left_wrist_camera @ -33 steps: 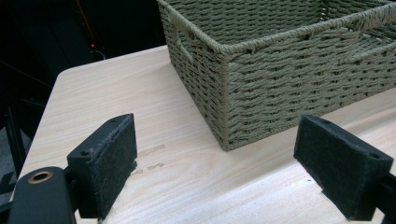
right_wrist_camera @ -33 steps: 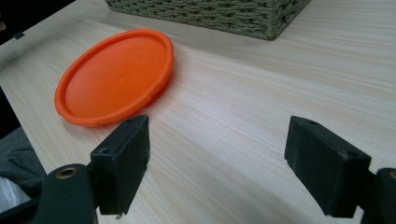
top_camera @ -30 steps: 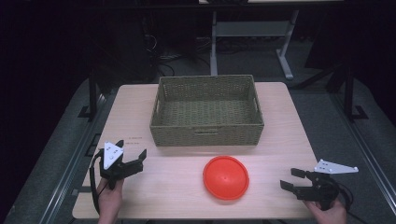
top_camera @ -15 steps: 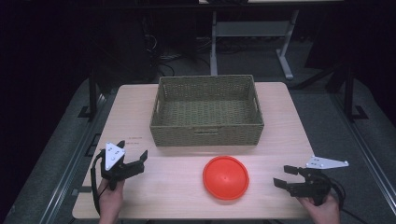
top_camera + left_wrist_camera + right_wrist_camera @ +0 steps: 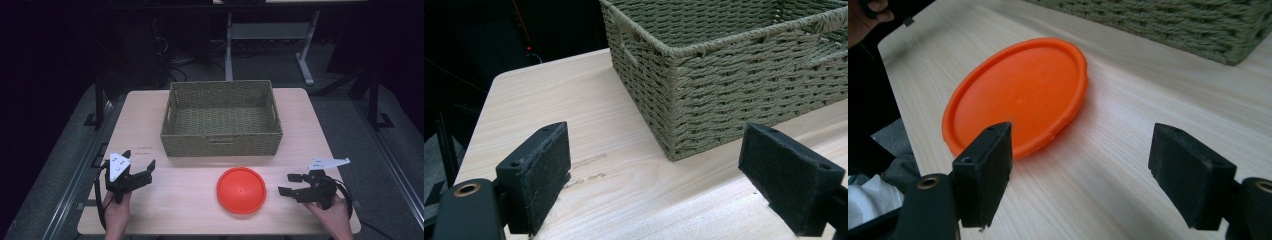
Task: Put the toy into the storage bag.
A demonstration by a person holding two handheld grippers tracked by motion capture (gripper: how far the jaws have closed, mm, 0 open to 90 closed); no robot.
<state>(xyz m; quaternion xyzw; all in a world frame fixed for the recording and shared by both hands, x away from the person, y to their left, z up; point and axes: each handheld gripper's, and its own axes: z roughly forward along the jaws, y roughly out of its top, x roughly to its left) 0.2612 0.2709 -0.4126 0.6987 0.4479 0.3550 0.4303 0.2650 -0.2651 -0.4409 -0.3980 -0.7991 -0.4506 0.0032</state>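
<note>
A dark room surrounds a pale wood-grain bench (image 5: pixel 150 125). A rectangular woven basket (image 5: pixel 221 120) of olive cord sits at its far middle, and a smooth, round orange lid (image 5: pixel 241 189) lies flat before it. The right gripper (image 5: pixel 292 184) is just beside the lid — jaws wide, having just closed slightly, nothing between them; its own view shows the lid's raised rim. The left gripper (image 5: pixel 146 170) gapes empty near the left edge, its view showing the basket's weave — and a handle slot.

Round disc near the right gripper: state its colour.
Plain orange disc, clearest in the right gripper view.
</note>
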